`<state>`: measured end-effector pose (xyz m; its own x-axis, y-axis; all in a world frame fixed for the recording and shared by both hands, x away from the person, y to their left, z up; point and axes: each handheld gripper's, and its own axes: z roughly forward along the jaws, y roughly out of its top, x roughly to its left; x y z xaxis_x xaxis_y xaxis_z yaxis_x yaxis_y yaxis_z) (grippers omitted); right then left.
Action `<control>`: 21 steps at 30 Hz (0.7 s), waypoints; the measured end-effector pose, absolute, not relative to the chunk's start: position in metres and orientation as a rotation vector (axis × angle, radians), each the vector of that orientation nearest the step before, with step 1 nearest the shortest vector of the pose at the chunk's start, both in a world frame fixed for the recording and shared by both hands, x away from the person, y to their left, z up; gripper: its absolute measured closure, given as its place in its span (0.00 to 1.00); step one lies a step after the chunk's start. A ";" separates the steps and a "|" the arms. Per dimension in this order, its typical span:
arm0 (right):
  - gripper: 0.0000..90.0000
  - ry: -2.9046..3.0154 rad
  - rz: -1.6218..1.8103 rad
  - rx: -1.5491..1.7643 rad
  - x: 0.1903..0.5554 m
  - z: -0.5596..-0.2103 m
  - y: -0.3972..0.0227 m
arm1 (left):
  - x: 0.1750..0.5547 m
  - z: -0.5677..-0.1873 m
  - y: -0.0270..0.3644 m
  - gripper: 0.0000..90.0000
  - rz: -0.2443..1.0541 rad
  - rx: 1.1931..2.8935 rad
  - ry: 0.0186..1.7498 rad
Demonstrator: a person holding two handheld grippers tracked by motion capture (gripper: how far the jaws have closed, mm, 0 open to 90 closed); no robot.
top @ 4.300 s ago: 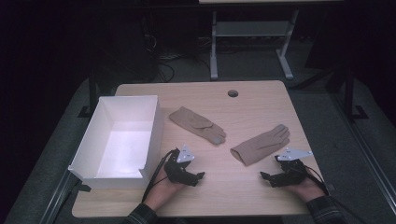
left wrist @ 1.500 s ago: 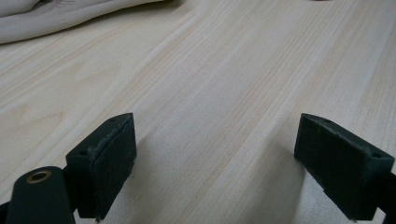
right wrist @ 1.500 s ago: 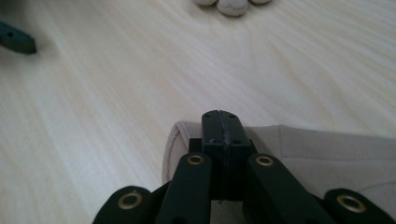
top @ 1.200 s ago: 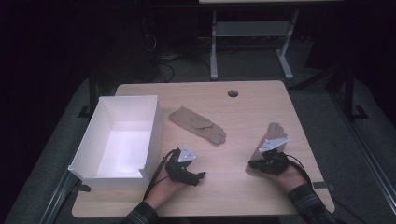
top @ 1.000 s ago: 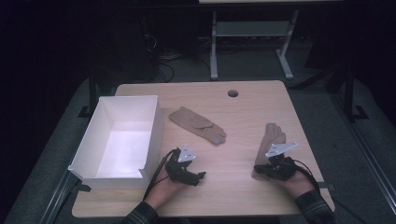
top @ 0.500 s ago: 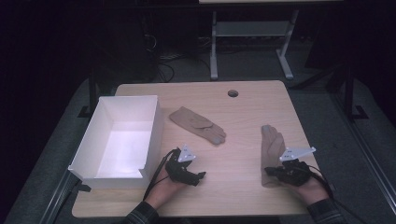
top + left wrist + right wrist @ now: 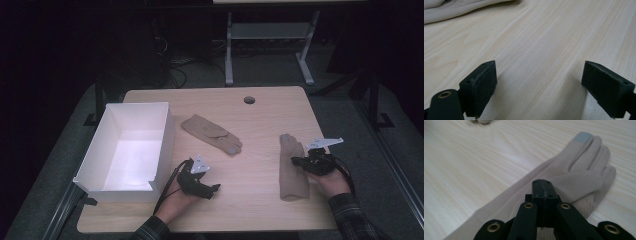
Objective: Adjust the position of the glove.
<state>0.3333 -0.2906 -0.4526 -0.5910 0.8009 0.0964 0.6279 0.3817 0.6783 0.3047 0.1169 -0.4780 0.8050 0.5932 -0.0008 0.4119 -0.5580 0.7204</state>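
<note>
My right claw [image 7: 543,187] is pinched together on the near glove [image 7: 291,165] by the counter's [image 7: 260,210] right edge; my left claw [image 7: 544,85] rests apart. Next, I think, I lift the glove toward the box [image 7: 165,130].

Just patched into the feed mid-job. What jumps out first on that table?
The white box stands open at the table's left side, bright against the dark room. Two tan gloves lie on the wood: one glove near the middle, beside the box, and the other glove at the right, where the right gripper has its jaws shut over it. The left gripper rests near the box's front corner, jaws wide open over bare wood.
</note>
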 end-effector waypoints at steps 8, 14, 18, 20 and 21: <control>1.00 2.451 0.986 1.262 0.338 -0.463 -0.284 | 0.305 -0.478 0.117 0.14 0.312 2.241 0.736; 1.00 2.515 0.984 1.184 0.334 -0.465 -0.265 | 0.305 -0.478 0.117 0.14 0.312 2.241 0.735; 1.00 2.552 0.995 1.142 0.330 -0.464 -0.256 | 0.305 -0.478 0.117 0.14 0.312 2.241 0.735; 1.00 2.583 1.003 1.101 0.328 -0.464 -0.249 | 0.305 -0.478 0.117 0.14 0.312 2.241 0.735; 1.00 2.596 1.004 1.090 0.326 -0.464 -0.246 | 0.305 -0.478 0.117 0.14 0.312 2.241 0.735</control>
<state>0.3262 -0.2461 -0.4641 -0.7242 0.6805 0.1115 0.5784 0.5113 0.6357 0.3048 0.1169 -0.4780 0.8059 0.5920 -0.0004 0.4109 -0.5589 0.7203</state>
